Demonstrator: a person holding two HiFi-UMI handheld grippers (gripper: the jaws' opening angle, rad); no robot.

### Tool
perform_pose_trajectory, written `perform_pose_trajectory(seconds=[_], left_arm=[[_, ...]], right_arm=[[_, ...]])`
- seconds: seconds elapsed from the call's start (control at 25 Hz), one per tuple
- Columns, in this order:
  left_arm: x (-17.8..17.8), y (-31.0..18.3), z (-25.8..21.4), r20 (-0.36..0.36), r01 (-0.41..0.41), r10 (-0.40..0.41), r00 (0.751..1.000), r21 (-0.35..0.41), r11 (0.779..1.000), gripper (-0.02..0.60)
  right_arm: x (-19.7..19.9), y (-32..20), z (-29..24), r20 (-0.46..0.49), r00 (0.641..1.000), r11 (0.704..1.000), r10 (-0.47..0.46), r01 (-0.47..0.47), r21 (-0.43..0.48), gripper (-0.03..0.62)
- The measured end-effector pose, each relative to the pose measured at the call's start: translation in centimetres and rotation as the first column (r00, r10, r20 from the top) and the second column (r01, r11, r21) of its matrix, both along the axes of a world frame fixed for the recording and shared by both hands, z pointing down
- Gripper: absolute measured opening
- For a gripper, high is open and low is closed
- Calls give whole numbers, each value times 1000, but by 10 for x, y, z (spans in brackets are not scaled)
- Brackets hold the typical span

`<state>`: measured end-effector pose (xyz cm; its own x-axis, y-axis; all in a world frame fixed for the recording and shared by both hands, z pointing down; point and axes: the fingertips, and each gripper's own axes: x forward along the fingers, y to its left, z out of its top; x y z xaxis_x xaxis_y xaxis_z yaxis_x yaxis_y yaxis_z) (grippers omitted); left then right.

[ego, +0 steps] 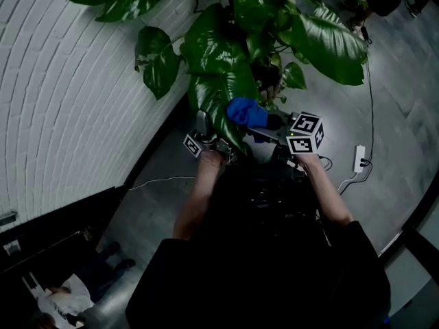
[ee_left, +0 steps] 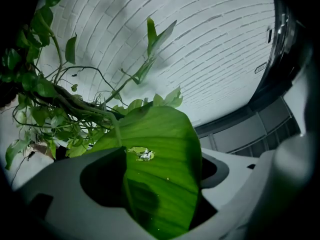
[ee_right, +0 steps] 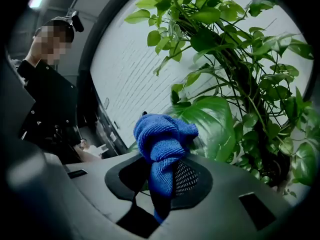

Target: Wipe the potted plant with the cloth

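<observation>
The potted plant (ego: 260, 26) with big glossy leaves fills the top of the head view. One large leaf (ego: 216, 94) hangs down over my left gripper (ego: 206, 137). In the left gripper view this leaf (ee_left: 160, 134) lies flat across the gap of my left gripper (ee_left: 165, 159), whose jaws stand wide and open. The leaf has a small torn spot with white residue (ee_left: 142, 154). My right gripper (ego: 264, 125) is shut on a bunched blue cloth (ego: 245, 112) just right of that leaf. The cloth (ee_right: 162, 136) sticks up from my right gripper (ee_right: 162, 169), near a broad leaf (ee_right: 215, 124).
A curved white brick wall (ego: 62, 81) stands left of the plant. A white power strip (ego: 359, 157) with cables lies on the grey floor at the right. A person in dark clothes (ee_right: 50, 99) stands at the left of the right gripper view. Another person (ego: 62, 297) is low at bottom left.
</observation>
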<state>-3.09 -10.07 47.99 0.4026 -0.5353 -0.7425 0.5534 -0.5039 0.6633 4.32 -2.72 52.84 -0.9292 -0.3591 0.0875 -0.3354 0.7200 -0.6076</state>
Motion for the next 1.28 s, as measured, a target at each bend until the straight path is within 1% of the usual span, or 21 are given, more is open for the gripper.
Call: perform_pose_trajectory(seconds=[0.12,0.52,0.92,1.04,1.08,1.16,1.24,1.28], left_arm=[[-2,-1,0,-3,13,-13,1000,0,1000,383],[-6,1,0,-2,26,-26,1000,0,1000,383],[-14,3,3,-2,41,-41,999,-3,999,383],[-16,4,7,1,42,-42,999,-11,999,383],[-17,5,12,16,50,-49,999,-17,999,383],[-25,5,31,78,84,-80,994,-44,996,382],[-40,3,61,141,142,-128,982,-95,985,383],[-49,0,77,160,173,-153,975,-126,977,387]], right_arm=[[7,3,-3,6,1000,1000,6,-6,2,121],[36,-6,-17,31,996,996,87,-87,14,121],[44,-18,-20,22,993,993,116,-117,22,121],[49,-23,-20,9,989,988,151,-151,24,121],[54,-26,-20,4,984,984,176,-176,22,121],[69,-36,-21,-8,970,970,241,-241,18,121],[83,-48,-24,-34,954,955,298,-297,25,121],[87,-54,-27,-49,947,948,317,-316,37,121]])
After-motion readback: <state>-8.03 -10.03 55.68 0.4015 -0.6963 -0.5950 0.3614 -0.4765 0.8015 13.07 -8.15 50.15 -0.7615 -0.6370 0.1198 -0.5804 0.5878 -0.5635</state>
